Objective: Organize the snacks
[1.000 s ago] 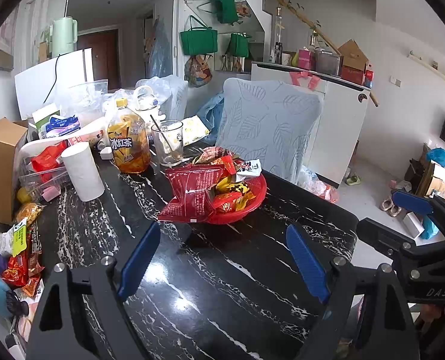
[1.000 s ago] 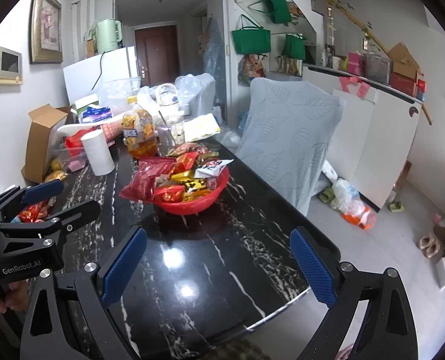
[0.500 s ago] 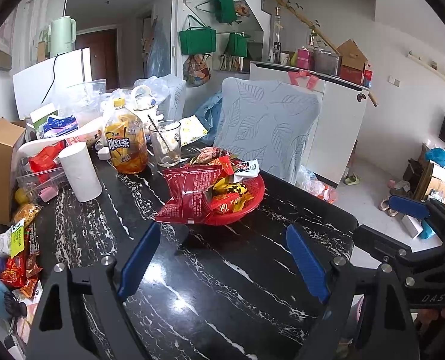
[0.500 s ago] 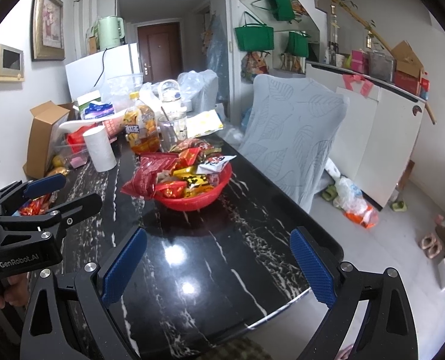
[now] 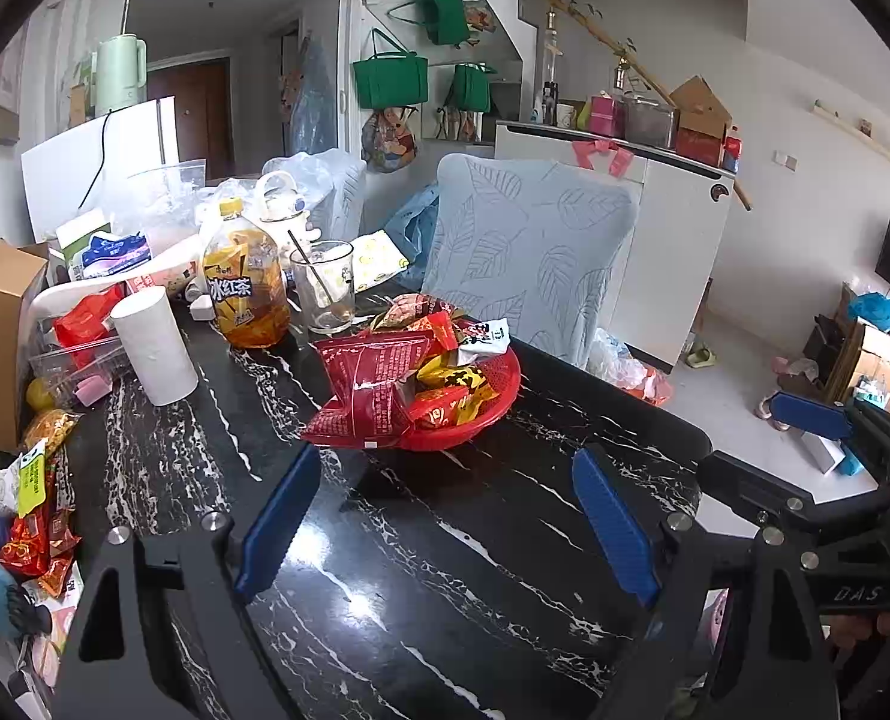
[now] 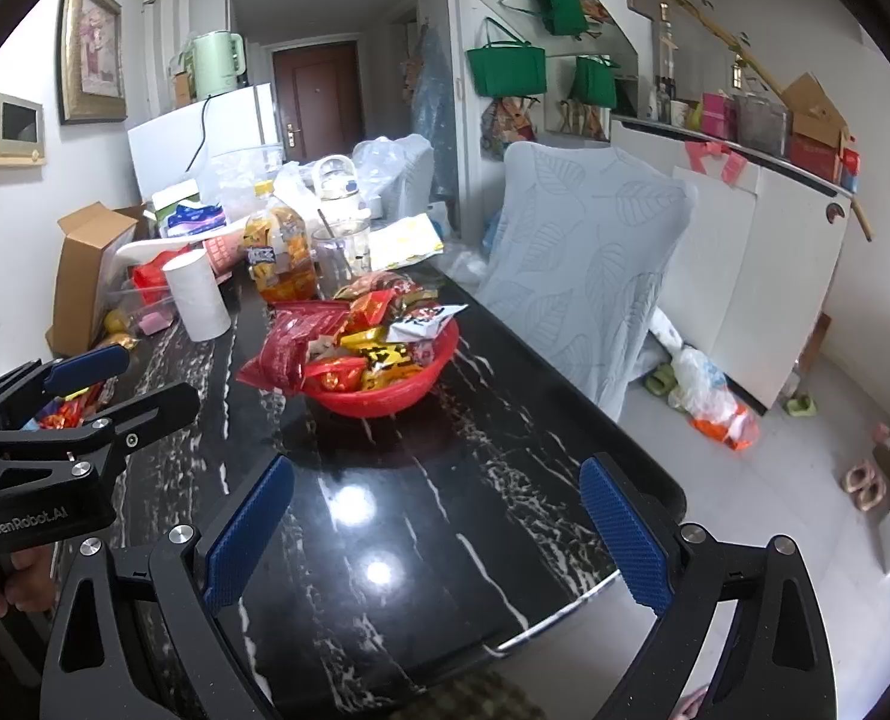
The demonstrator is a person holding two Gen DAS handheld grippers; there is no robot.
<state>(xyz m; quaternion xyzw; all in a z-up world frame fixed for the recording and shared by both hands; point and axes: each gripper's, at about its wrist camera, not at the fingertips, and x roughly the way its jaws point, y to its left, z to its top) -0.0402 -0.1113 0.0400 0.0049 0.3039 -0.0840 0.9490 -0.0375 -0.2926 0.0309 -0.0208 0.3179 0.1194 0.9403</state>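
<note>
My left gripper (image 5: 439, 516) hangs over the black marble table (image 5: 445, 570) with its blue pads spread wide and nothing between them. My right gripper (image 6: 439, 531) does the same beside it, jaws parted and empty. Neither touches anything.

The red basket (image 5: 493, 402) of snacks sits ahead of both, well beyond my fingertips, near the middle of the table. From the left wrist view it lies straight ahead between the two pads; from the right wrist view it lies ahead and a little to the left. It is heaped full — one large dark-red bag (image 5: 367, 390) hangs over its near-left rim, and on top I can count a white packet (image 5: 486, 333), a yellow-and-black one (image 5: 454, 375) and a red one (image 5: 439, 411); the rest overlap too much to count.

Behind the basket stand one tea bottle (image 5: 244, 294), one glass (image 5: 323, 288) with a straw in it, and one white paper roll (image 5: 154, 345). More wrapped snacks (image 5: 37, 516) lie in a loose pile at the table's left edge.

One covered chair (image 5: 529, 252) stands against the table's right side.
</note>
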